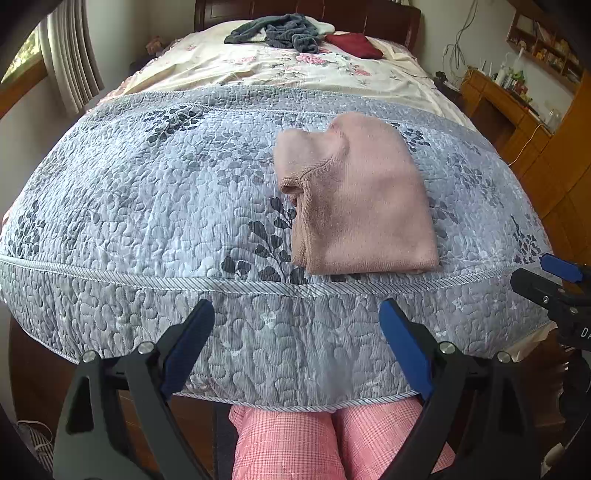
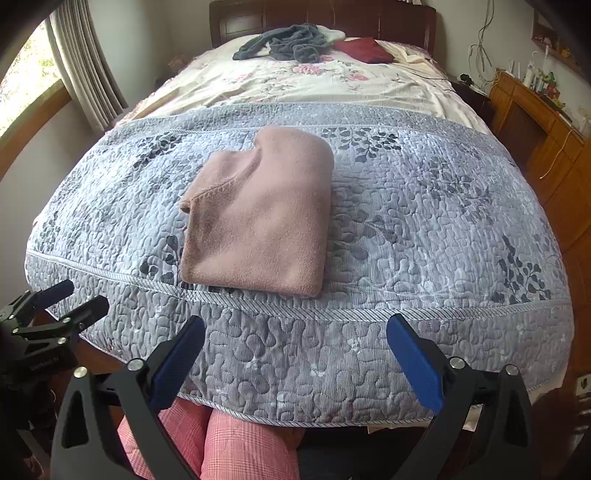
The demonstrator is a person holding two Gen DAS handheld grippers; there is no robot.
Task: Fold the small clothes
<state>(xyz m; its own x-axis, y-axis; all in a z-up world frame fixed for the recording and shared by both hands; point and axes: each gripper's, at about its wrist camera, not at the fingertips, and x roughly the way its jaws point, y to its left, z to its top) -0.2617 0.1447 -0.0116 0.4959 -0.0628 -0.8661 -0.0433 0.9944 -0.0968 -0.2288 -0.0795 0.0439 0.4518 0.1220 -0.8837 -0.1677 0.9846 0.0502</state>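
Pink garment [image 1: 354, 199], folded into a compact stack with a ribbed edge at its 9 o'clock side, lies on grey-blue leaf-print quilt [image 1: 147, 206] near the bed's foot edge. Left gripper [image 1: 297, 350] and right gripper [image 2: 295, 363] both spread wide, empty, off the quilt. Grey clothes [image 1: 284, 31] and dark red pillow [image 1: 354, 44] at 12 o'clock; wooden desk [image 2: 532, 110] at 2 o'clock.

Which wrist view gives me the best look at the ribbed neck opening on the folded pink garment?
The left wrist view. There the pink garment lies right of centre, its ribbed neck opening turned toward the camera, stitching visible. In the right wrist view the garment shows mostly its smooth top; the opening is only an edge.
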